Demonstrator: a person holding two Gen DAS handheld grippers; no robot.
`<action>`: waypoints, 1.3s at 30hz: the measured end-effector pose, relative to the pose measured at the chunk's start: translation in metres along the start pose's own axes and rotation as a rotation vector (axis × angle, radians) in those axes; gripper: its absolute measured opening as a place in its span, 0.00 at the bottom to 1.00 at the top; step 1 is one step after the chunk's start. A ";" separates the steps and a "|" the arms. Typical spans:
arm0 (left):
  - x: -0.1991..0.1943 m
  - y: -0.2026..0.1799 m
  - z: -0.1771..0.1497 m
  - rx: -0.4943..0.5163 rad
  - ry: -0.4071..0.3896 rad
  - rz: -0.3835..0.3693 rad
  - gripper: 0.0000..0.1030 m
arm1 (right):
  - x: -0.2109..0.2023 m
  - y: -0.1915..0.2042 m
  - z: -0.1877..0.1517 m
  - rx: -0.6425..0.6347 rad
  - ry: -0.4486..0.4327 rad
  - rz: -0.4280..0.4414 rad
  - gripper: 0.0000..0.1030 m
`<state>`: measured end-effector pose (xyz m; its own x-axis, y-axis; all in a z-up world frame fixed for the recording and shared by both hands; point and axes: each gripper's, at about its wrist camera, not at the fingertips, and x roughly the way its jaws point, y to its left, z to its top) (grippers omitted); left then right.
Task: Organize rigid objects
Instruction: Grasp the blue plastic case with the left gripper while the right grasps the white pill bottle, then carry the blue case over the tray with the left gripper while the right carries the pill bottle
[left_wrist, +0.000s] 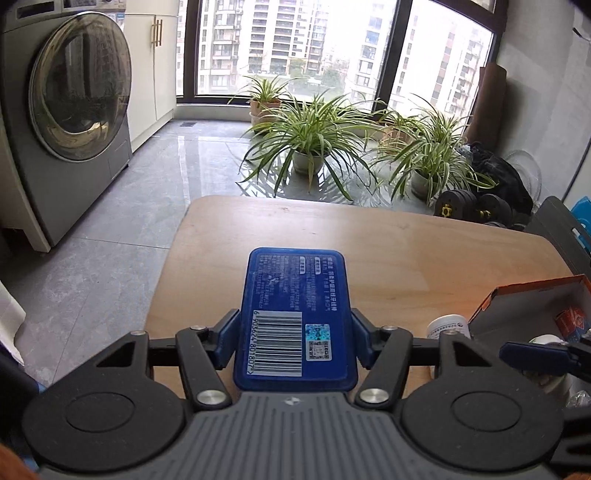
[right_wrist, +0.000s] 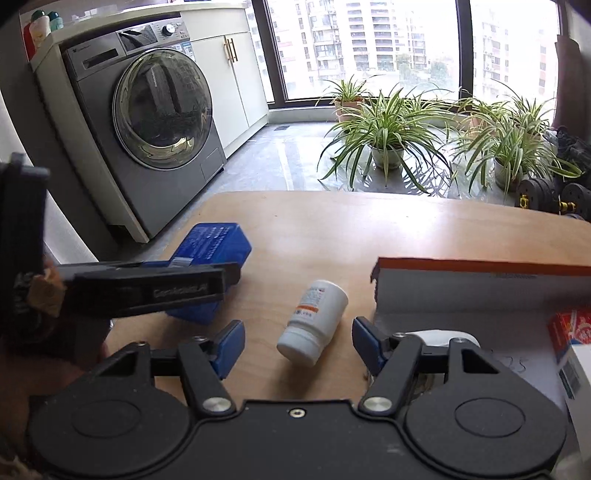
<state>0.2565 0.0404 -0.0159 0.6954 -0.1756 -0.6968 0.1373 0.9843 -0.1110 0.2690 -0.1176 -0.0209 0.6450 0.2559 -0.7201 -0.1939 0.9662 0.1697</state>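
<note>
My left gripper is shut on a flat blue box with a barcode label, held over the wooden table. In the right wrist view the same blue box sits in the left gripper at the table's left edge. My right gripper is open and empty, its fingers on either side of a white pill bottle lying on its side on the table. The bottle also shows in the left wrist view.
An open cardboard box with an orange rim stands at the right, holding a red packet and a white carton. A washing machine, potted plants and dumbbells stand on the floor beyond.
</note>
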 end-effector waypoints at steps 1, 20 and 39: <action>-0.005 0.004 -0.002 -0.011 -0.003 0.004 0.60 | 0.006 0.003 0.004 -0.005 0.007 -0.001 0.72; -0.044 0.011 -0.018 -0.095 -0.036 -0.007 0.60 | 0.004 0.013 -0.024 -0.183 -0.016 0.004 0.39; -0.066 0.005 -0.030 -0.109 -0.072 -0.022 0.60 | -0.036 0.002 -0.015 -0.144 -0.079 0.009 0.39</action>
<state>0.1899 0.0572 0.0086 0.7428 -0.1943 -0.6407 0.0786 0.9756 -0.2048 0.2340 -0.1250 -0.0045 0.6977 0.2719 -0.6628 -0.3004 0.9509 0.0740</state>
